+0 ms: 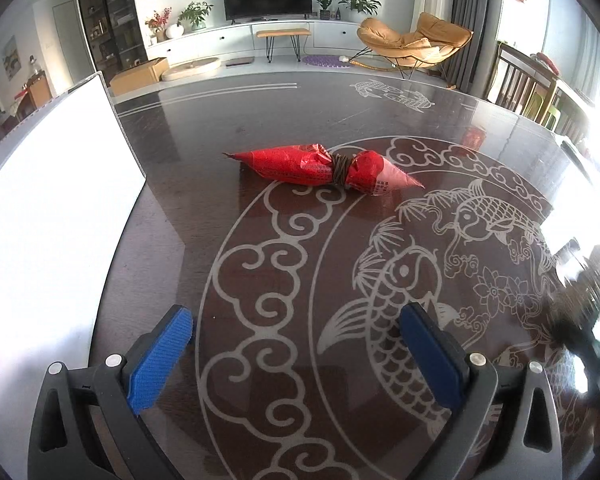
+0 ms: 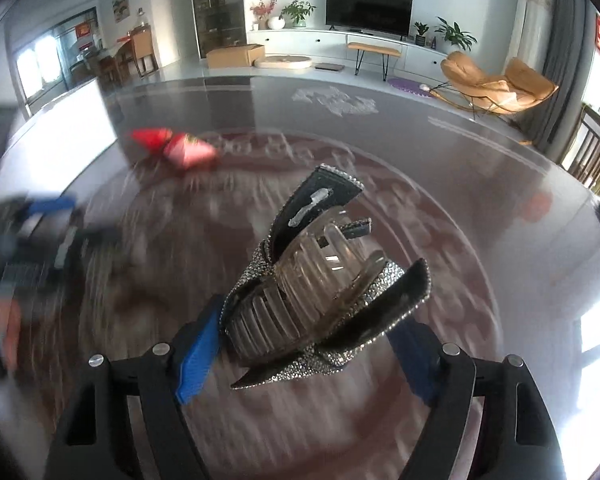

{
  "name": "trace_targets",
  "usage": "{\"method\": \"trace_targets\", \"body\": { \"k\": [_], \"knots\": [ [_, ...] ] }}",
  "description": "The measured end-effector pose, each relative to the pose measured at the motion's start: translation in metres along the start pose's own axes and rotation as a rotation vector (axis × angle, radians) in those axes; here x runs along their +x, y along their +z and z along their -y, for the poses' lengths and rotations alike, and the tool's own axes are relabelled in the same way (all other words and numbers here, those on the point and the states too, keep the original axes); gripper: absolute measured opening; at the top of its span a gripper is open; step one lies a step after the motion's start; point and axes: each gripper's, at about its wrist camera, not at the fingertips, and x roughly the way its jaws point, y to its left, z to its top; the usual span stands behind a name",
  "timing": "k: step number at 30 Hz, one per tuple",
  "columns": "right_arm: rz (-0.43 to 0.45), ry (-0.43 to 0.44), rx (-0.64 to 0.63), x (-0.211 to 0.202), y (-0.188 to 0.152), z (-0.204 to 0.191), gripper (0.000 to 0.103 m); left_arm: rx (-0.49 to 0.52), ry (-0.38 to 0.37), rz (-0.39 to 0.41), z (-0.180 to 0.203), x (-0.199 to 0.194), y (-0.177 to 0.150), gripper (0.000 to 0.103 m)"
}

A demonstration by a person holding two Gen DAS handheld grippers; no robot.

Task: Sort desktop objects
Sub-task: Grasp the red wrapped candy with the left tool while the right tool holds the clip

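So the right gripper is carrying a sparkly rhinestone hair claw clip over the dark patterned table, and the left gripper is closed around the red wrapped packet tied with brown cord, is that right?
Not quite. The left gripper is open and empty; the red wrapped packet tied with brown cord lies apart from it on the dark patterned table, as the left wrist view shows. The rest holds: the right gripper carries the rhinestone hair claw clip between its blue pads.

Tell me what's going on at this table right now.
A person is sorting things on a dark patterned table with a handheld gripper in each hand. The right gripper holds a rhinestone hair claw clip between its blue pads, above the tabletop. The left gripper is open and empty. A red wrapped packet tied with cord lies on the table beyond it, beside a white bin at the left edge.
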Motion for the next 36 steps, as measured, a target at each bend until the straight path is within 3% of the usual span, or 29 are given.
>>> {"method": "trace_targets", "body": {
  "k": [2, 6, 10, 14, 21, 26, 27, 32, 36],
  "knots": [
    [0.000, -0.004, 0.010, -0.016, -0.021, 0.008, 0.079, 0.000, 0.000, 0.000, 0.000, 0.000, 0.000, 0.103],
    [-0.001, -0.015, 0.020, -0.023, -0.027, 0.015, 0.079, -0.013, -0.007, -0.003, -0.001, -0.001, -0.001, 0.103],
    [-0.001, -0.015, 0.019, -0.022, -0.023, 0.022, 0.079, -0.130, 0.060, -0.032, 0.004, 0.001, 0.003, 0.103],
    [-0.002, -0.013, 0.020, -0.022, -0.022, 0.024, 0.079, -0.314, 0.175, -0.063, 0.019, 0.014, 0.023, 0.103],
    [-0.001, -0.009, 0.021, -0.022, -0.023, 0.024, 0.079, -0.352, 0.166, -0.134, 0.067, 0.034, 0.059, 0.103],
    [-0.001, -0.008, 0.022, -0.022, -0.023, 0.023, 0.079, -0.517, 0.238, -0.122, 0.056, 0.037, 0.068, 0.103],
    [-0.001, -0.008, 0.022, -0.022, -0.023, 0.023, 0.079, -0.525, 0.281, -0.143, 0.051, 0.043, 0.072, 0.103],
    [0.002, -0.001, 0.028, -0.021, -0.022, 0.024, 0.079, -0.553, 0.311, -0.133, 0.027, 0.054, 0.087, 0.103],
    [0.004, 0.003, 0.032, -0.021, -0.023, 0.025, 0.079, -0.388, 0.242, -0.047, 0.023, 0.054, 0.084, 0.103]
  ]
}}
